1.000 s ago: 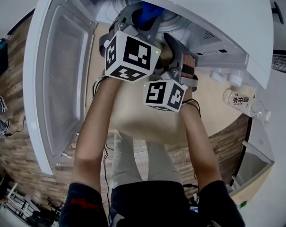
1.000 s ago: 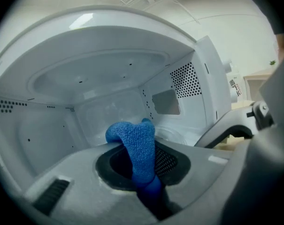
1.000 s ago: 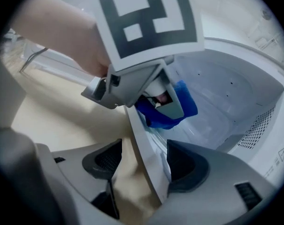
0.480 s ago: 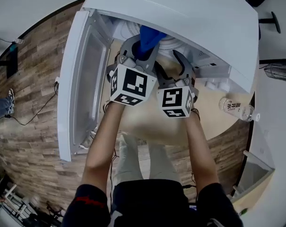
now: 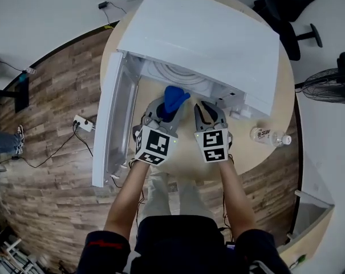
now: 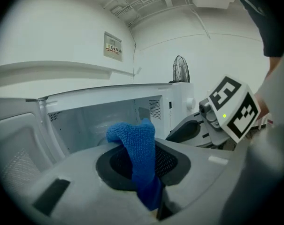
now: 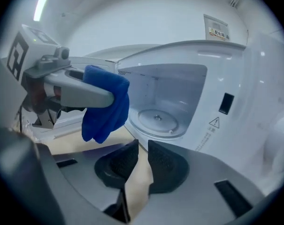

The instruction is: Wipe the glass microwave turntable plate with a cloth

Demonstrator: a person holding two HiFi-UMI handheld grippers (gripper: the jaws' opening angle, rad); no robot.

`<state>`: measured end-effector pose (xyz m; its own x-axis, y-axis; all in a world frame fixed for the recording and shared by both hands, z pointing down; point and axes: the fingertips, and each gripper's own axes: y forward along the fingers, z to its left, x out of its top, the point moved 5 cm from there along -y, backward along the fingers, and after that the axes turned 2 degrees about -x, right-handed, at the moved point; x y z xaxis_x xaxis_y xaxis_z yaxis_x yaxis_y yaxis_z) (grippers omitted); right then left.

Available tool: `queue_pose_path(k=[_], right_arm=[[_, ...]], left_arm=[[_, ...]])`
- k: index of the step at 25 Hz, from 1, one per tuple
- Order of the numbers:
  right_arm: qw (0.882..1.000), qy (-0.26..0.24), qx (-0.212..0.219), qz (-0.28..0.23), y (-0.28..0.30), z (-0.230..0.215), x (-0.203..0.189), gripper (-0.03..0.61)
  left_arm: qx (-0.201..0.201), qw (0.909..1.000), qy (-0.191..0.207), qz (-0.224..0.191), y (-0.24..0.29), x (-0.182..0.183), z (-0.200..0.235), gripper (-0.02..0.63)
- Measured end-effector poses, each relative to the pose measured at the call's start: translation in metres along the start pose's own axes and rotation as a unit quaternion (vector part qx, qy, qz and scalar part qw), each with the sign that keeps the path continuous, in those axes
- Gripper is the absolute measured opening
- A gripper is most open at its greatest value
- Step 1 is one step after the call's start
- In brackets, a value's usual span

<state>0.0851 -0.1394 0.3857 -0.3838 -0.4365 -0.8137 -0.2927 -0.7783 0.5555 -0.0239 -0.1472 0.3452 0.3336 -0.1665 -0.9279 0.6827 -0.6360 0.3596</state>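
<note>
The glass turntable plate (image 7: 157,118) lies inside the open white microwave (image 5: 206,33); in the head view its rim (image 5: 175,73) shows in the cavity. My left gripper (image 5: 169,104) is shut on a blue cloth (image 5: 173,100), which hangs from its jaws (image 6: 137,153) in front of the opening. In the right gripper view the cloth (image 7: 104,104) droops to the left of the cavity. My right gripper (image 7: 142,149) is beside the left one (image 5: 209,108), its jaws closing to a narrow gap with nothing between them. Both are outside the cavity.
The microwave door (image 5: 112,124) stands open to the left. The microwave sits on a round wooden table (image 5: 258,153) with a water bottle (image 5: 267,136) at the right. A power strip (image 5: 81,123) lies on the floor and a fan (image 5: 332,79) stands at the right.
Both grippers have drawn back out of the microwave's mouth toward me, the left still carrying the cloth. The right gripper's jaws have narrowed from wide apart.
</note>
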Motion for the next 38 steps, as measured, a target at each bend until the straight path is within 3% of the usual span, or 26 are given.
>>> queue_pose_path(k=[7,14,28,34,38], right_arm=[[0.999,0.042,0.004,-0.028,-0.034,-0.008,0.026,0.035],[0.996,0.053,0.017,-0.065,-0.09,-0.002,0.055,0.012],[0.981,0.046,0.0,-0.188,-0.187,-0.016,0.154,0.011],[0.973,0.035,-0.004,-0.228,-0.223,-0.017,0.178,0.011],[0.967,0.035,-0.005,-0.254,-0.237,-0.012,0.191,0.011]], left_arm=[[-0.014,0.9996,-0.018,0.015,-0.039,0.006,-0.014,0.069],[-0.005,0.9991,-0.043,0.0,-0.08,0.04,-0.023,0.069],[0.048,0.9946,0.048,-0.078,-0.159,0.15,-0.02,0.069],[0.071,0.9892,0.064,-0.111,-0.198,0.18,-0.019,0.069],[0.089,0.9851,0.054,-0.137,-0.218,0.192,-0.015,0.069]])
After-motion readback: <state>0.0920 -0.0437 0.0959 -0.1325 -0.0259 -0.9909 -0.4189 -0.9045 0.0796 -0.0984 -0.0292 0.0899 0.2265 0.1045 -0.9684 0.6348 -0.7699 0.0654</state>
